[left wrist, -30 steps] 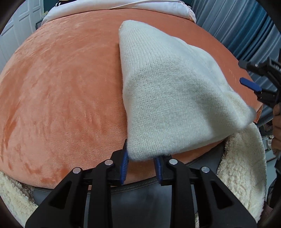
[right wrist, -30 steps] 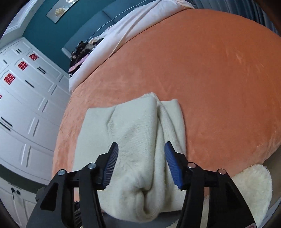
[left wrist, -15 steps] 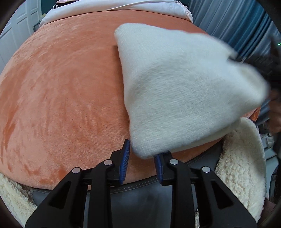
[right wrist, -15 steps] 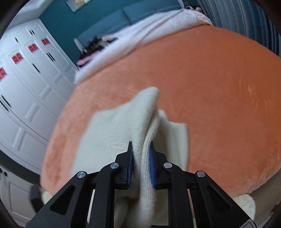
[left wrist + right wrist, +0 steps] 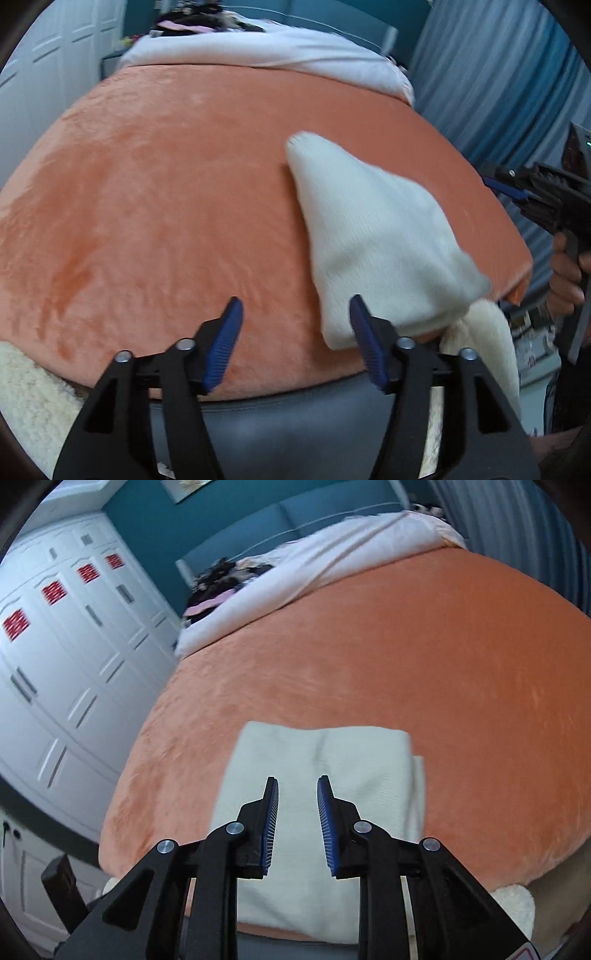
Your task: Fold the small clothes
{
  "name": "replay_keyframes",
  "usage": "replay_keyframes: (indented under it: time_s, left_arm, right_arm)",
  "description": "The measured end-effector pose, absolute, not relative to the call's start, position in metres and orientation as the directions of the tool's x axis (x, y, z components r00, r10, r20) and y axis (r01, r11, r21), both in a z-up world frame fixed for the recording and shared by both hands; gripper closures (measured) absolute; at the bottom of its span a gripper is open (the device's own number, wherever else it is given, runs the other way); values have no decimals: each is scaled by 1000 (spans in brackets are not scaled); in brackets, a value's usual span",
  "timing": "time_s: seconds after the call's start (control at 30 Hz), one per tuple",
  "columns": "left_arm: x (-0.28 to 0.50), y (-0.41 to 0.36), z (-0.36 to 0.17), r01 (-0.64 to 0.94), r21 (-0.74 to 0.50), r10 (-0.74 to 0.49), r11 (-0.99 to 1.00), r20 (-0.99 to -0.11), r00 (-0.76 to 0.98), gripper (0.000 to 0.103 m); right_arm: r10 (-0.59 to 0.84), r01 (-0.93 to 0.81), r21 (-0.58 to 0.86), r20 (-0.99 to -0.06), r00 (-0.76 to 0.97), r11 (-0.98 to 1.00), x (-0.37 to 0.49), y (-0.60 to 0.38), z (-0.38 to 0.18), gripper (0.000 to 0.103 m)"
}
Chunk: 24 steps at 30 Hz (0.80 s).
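A cream knitted garment [image 5: 373, 240] lies folded on the orange blanket [image 5: 166, 206], near the bed's front right corner. My left gripper [image 5: 295, 343] is open and empty, just left of the garment's near corner. The right gripper [image 5: 506, 188] shows at the right edge of the left wrist view, held by a hand. In the right wrist view the garment [image 5: 332, 760] lies flat as a folded rectangle, and my right gripper [image 5: 295, 823] is open and empty, pulled back above its near part.
A white duvet [image 5: 258, 55] and dark clothes [image 5: 225, 576] lie at the bed's far end. A cream fleece throw [image 5: 487, 350] hangs over the front edge. White wardrobes [image 5: 55, 646] stand on the left, blue curtains [image 5: 498, 92] on the right.
Both grippers have let go of the garment and opened. The garment now lies folded flat on the blanket. Both grippers have pulled back from it.
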<state>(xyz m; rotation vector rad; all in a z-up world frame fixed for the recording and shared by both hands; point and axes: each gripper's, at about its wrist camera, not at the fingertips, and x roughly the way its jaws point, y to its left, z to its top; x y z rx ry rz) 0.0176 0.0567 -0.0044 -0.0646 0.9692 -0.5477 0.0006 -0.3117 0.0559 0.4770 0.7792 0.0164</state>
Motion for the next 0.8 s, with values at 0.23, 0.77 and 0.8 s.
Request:
replay_keyframes:
  time_s: [0.23, 0.77, 0.8]
  left_arm:
    - [37, 69, 4, 305, -256, -384, 917, -777, 499, 43]
    - [29, -28, -6, 491, -230, -454, 840, -795, 403, 38]
    - [30, -35, -10, 493, -229, -451, 839, -801, 394, 35]
  right_arm:
    - [215, 13, 251, -854, 473, 968, 60, -200, -70, 92]
    - [181, 348, 456, -781, 597, 819, -55, -310, -43, 74]
    - [161, 368, 446, -787, 596, 816, -59, -316, -46, 62]
